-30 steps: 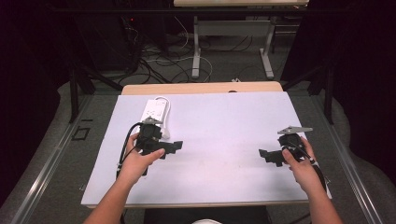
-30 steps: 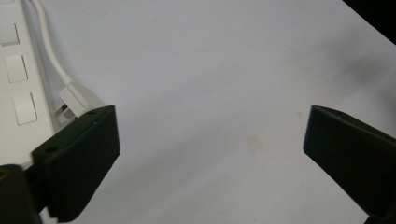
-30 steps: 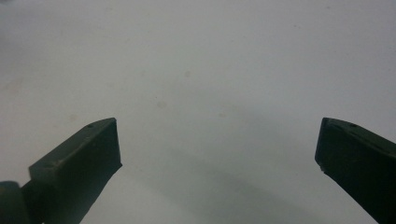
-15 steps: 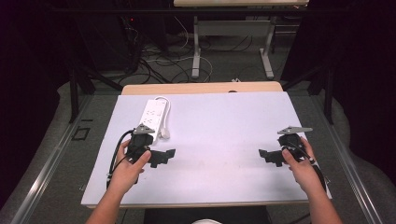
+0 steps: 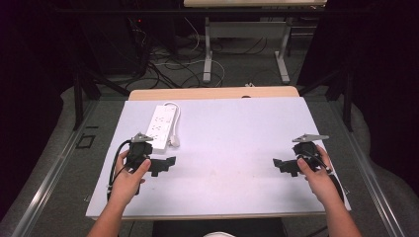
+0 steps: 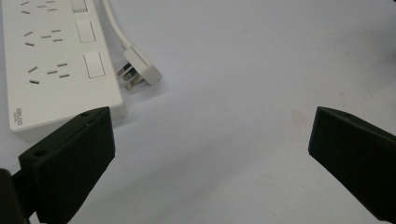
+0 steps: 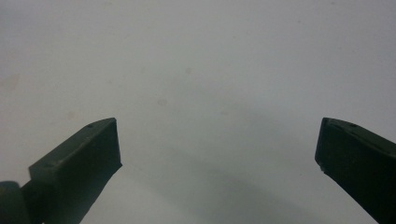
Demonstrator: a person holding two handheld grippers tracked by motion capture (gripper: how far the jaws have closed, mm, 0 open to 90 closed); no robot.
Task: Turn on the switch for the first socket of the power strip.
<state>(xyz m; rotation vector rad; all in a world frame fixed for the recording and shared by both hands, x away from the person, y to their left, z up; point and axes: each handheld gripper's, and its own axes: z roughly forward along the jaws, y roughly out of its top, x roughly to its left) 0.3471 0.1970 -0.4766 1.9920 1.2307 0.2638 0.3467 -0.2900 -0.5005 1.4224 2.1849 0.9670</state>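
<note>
White power strip (image 5: 160, 127) lies flat on the worktop (image 5: 232, 133), in the far-left part. Long axis runs roughly front-to-back, tilted a little so the far end leans right. Socket face is up. In the left tool view, three socket groups sit along the strip (image 6: 56, 65), each with a rectangular switch beside it.

Its white cord (image 5: 174, 111) leaves the far end, loops round and runs back along the strip's right side. The plug (image 5: 174, 143) lies on the worktop just beside the near right corner of the strip. In the left tool view the plug (image 6: 140, 70) rests on its side, pins pointing toward the strip body, close to it; I cannot tell whether they touch it.

Left tool (image 5: 163, 164): held in the left hand (image 5: 127, 177), resting low on the worktop just in front of the strip's near end. Jaws wide apart, nothing between them. In its own view (image 6: 205, 154) the left-side jaw overlaps the strip's near corner in the picture; contact not clear.

Right tool (image 5: 285, 166): held in the right hand (image 5: 318, 180), near the right edge of the worktop, well apart from the strip. Jaws point toward the middle of the worktop and stand wide apart, gripping nothing. Its own view (image 7: 215, 158) has bare white surface between the jaws.

Both tools face each other across the bare centre.
</note>
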